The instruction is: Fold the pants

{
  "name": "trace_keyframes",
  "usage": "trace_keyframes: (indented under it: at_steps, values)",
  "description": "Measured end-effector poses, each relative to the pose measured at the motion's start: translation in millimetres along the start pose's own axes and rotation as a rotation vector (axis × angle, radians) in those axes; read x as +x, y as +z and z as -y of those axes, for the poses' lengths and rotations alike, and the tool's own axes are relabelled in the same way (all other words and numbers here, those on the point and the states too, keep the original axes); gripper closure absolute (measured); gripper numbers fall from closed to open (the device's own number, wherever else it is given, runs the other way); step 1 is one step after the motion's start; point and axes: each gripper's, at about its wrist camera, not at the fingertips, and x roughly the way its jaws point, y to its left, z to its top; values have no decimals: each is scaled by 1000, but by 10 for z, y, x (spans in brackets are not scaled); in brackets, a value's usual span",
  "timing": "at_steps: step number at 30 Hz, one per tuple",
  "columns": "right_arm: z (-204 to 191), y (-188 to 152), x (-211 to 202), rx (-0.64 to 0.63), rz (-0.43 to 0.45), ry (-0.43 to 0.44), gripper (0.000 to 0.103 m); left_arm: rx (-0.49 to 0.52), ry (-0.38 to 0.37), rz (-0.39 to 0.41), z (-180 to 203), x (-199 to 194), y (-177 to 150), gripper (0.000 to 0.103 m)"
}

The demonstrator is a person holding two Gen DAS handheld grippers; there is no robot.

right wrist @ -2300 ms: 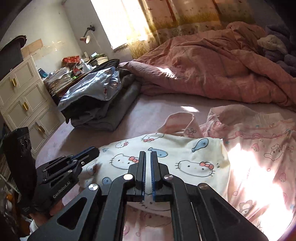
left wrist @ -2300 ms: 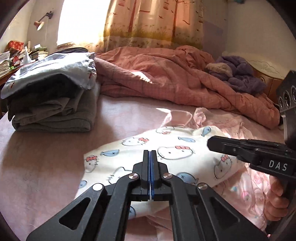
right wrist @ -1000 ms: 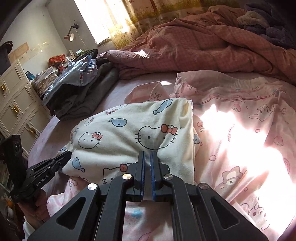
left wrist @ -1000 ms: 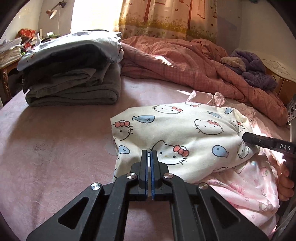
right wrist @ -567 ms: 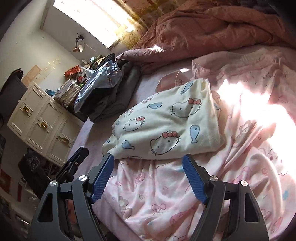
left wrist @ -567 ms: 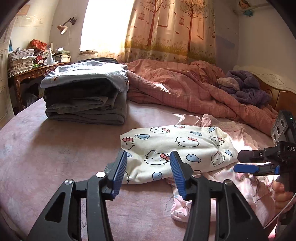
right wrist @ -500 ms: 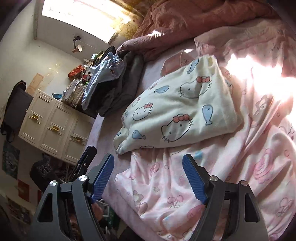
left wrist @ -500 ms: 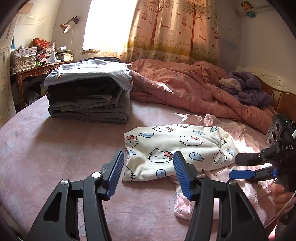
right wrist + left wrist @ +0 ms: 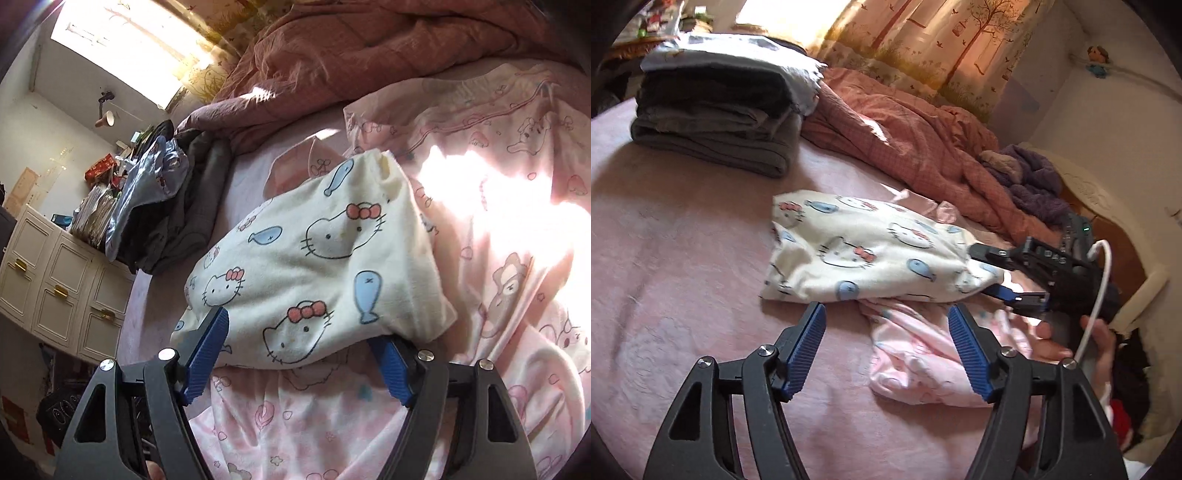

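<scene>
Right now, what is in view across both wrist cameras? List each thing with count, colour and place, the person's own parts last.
Folded pants: one, cream with cat-and-fish print, mid-bed, partly over the pink garment.
Pink garment: one, pale pink print, spread on the right.
Quilt: one, dusty pink, rumpled at the far side.
Folded clothes stack: one, grey and dark with a pale blue top piece, far left.
Purple blanket: one, by the headboard.
Curtain: one, tree print.
Cabinet: one, cream.
Left gripper: open, above the bed.
Right gripper: open, its jaws straddling the pants' near end.
</scene>
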Motion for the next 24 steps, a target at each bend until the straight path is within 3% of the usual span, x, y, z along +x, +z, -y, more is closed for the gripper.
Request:
trace_keyframes:
  at_steps: [2, 5, 7, 9, 10, 13, 14, 20, 24]
  values:
    - [52, 7, -39, -1, 36, 8, 25, -96, -71, -17, -33, 75, 15, 32]
    - [158, -9, 72, 67, -41, 118, 25, -256, -97, -42, -201, 277, 78, 32]
    - [159, -34, 54, 73, 1, 93, 25, -370, -122, -42, -350, 397, 88, 32]
    - [136, -47, -29, 59, 95, 37, 25, -447, -109, -6, -454, 444, 62, 32]
    - [142, -42, -53, 56, 123, 41, 25, -453, -112, 12, -454, 440, 56, 31]
    - [201, 9, 24, 76, 74, 97, 25, -439, -112, 57, -363, 433, 87, 16]
    - [215, 15, 45, 78, 69, 98, 25, -435, -97, 67, -339, 454, 111, 15]
    - [169, 77, 62, 33, 96, 87, 25, -385, 90, 94, -395, 753, 392, 15]
    - [144, 190, 136, 12, 87, 81, 25, -266, 195, 93, -351, 871, 484, 18]
